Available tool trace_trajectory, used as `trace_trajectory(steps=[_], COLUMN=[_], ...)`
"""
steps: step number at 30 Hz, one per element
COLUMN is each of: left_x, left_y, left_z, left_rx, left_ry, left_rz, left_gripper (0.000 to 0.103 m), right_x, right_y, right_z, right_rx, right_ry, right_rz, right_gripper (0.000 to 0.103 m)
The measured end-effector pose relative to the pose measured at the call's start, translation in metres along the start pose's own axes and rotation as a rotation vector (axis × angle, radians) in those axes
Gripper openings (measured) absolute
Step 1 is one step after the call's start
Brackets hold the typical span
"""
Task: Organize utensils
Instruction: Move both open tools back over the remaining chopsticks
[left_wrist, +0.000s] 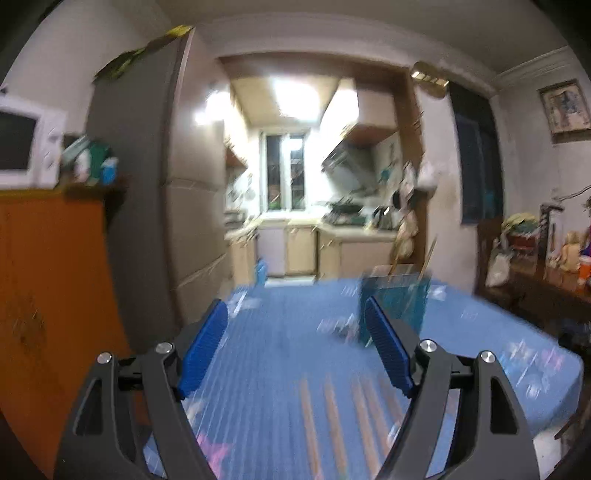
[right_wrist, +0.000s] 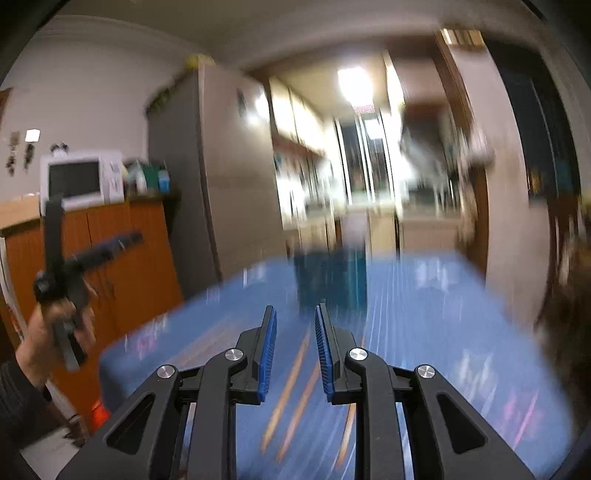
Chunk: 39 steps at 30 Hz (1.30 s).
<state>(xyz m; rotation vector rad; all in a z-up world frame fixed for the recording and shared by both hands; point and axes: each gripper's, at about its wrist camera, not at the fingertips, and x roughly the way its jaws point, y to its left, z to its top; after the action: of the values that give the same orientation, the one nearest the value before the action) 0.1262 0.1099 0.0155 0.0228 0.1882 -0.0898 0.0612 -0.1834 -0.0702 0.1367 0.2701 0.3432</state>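
Both views are motion-blurred. Several wooden chopsticks (left_wrist: 334, 413) lie on the blue tablecloth (left_wrist: 277, 332), below my left gripper (left_wrist: 295, 314), which is open wide and empty. A teal utensil holder (left_wrist: 397, 302) stands upright further back on the table, just right of the left gripper's right finger. In the right wrist view the chopsticks (right_wrist: 291, 384) lie under my right gripper (right_wrist: 295, 314), whose jaws stand narrowly apart with nothing between them. The teal holder (right_wrist: 332, 280) stands straight ahead of it. The left gripper (right_wrist: 62, 280) shows held up in a hand at the far left.
An orange wooden cabinet (left_wrist: 48, 288) with a white microwave (left_wrist: 26, 144) stands left of the table. A grey fridge (left_wrist: 147, 184) is behind it. A kitchen opens beyond the table's far edge. A dark side table with clutter (left_wrist: 546, 258) stands at the right.
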Motion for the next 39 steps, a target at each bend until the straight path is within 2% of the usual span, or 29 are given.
trace_trajectory(steps=[3,7,14,22,28,33,39], left_x=[-0.004,-0.003,-0.003,-0.004,-0.001,0.003,0.01], left_y=[0.013,0.018,0.006,0.006,0.001,-0.005,-0.011], left_z=[-0.04,-0.083,-0.11,-0.142,-0.151,-0.158,-0.162], left_rx=[-0.04,-0.072,-0.012,0.037,0.041,0.053,0.07], left_ry=[0.076,0.169,0.217,0.285,0.314,0.316,0.298], left_rz=[0.023,0.014,-0.031,-0.065,-0.091,-0.093,-0.088], left_gripper=[0.073,0.073,0.073,0.049,0.037,0.03,0.029], right_x=[0.009,0.024,0.043,0.05,0.05,0.049,0.05], right_y=[0.01,0.025,0.031,0.028,0.027,0.028,0.025], right_z=[-0.049,-0.075,-0.085,-0.086,-0.088,-0.091,-0.092], right_rx=[0.003,-0.039,-0.083,-0.08,-0.081,-0.089,-0.085], right_ry=[0.106,0.162,0.195,0.199,0.199,0.187,0.174], right_rz=[-0.036,-0.044,-0.113,-0.125,-0.127,-0.135,-0.14], right_gripper=[0.023,0.023,0.022,0.021,0.021,0.021,0.02])
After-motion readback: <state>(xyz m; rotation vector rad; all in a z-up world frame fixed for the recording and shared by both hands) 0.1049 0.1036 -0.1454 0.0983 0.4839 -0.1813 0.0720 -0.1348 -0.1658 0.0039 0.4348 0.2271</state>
